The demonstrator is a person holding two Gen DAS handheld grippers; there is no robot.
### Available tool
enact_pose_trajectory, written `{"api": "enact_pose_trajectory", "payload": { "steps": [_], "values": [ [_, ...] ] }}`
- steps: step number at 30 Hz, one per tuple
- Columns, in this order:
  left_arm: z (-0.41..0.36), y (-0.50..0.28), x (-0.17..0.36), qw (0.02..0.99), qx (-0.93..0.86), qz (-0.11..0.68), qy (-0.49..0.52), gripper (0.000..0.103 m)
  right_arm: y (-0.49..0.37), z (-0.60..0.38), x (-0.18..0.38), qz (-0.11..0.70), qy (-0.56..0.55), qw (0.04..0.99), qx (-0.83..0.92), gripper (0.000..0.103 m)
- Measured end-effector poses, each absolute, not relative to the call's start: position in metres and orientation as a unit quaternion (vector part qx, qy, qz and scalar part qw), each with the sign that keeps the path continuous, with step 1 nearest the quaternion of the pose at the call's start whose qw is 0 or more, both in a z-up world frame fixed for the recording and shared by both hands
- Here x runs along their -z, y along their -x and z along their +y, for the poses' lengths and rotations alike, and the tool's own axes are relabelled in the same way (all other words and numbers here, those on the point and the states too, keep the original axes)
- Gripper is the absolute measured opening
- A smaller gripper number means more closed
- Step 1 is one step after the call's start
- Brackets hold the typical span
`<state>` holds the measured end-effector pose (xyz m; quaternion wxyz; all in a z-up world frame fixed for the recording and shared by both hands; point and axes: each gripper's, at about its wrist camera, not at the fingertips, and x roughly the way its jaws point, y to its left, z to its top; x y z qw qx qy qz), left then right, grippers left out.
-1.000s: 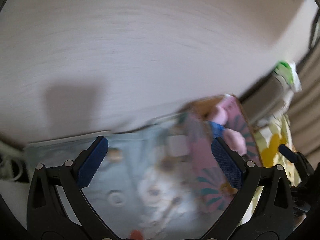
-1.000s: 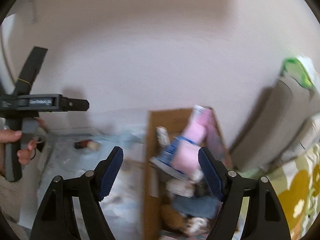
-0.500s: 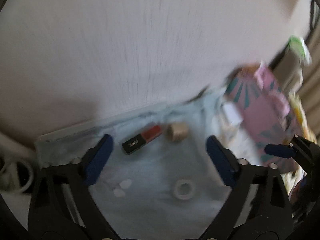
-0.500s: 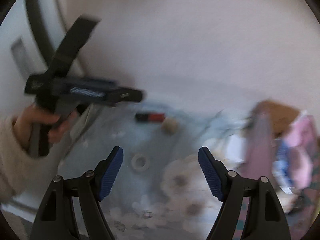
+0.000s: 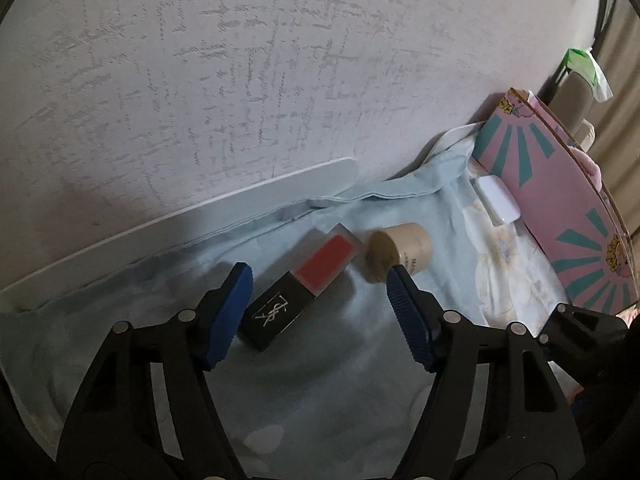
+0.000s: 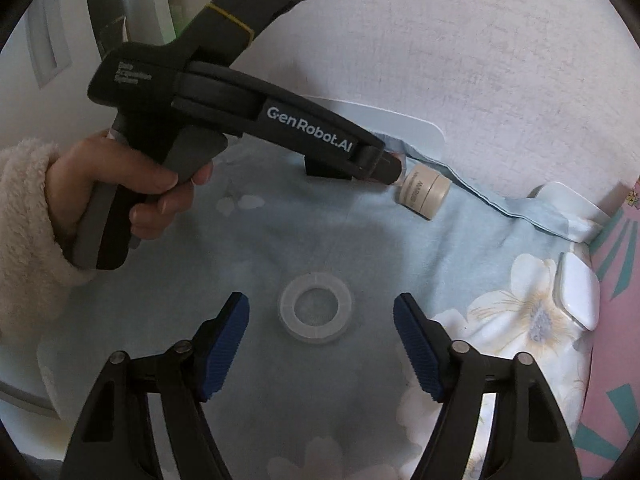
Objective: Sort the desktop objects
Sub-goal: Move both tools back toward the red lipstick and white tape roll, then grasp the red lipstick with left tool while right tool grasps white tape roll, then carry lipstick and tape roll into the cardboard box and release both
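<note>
A black and red lipstick lies on the light blue floral cloth, between the open blue pads of my left gripper. A small beige jar lies on its side just right of it, and also shows in the right wrist view. A translucent tape ring lies on the cloth just ahead of my open, empty right gripper. In the right wrist view the left gripper body hides the lipstick.
A pink cardboard box with teal rays stands at the right edge of the cloth. A small white case lies against it, also in the right wrist view. The textured wall is close behind.
Both grippers swung left, away from the box, and dropped toward the cloth. The left one closed in around the lipstick; the right one now faces the tape ring.
</note>
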<state>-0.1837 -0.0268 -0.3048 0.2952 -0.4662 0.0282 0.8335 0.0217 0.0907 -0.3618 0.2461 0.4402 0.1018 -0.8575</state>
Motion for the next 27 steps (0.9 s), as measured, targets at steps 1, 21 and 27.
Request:
{"api": "enact_pose_trajectory", "payload": {
  "steps": [1, 21, 27],
  "values": [
    [-0.027, 0.183, 0.304, 0.298, -0.834, 0.029, 0.464, 0.057, -0.021, 0.09, 0.364, 0.102, -0.441, 0.246, 0.857, 0.065],
    [-0.026, 0.186, 0.308, 0.294, -0.828, 0.037, 0.476, 0.021, -0.022, 0.087, 0.364, 0.139, -0.423, 0.243, 0.862, 0.039],
    [-0.032, 0.173, 0.286, 0.286, -0.83, 0.018, 0.479, 0.018, -0.027, 0.092, 0.348, 0.135, -0.417, 0.24, 0.866, 0.039]
  ]
}}
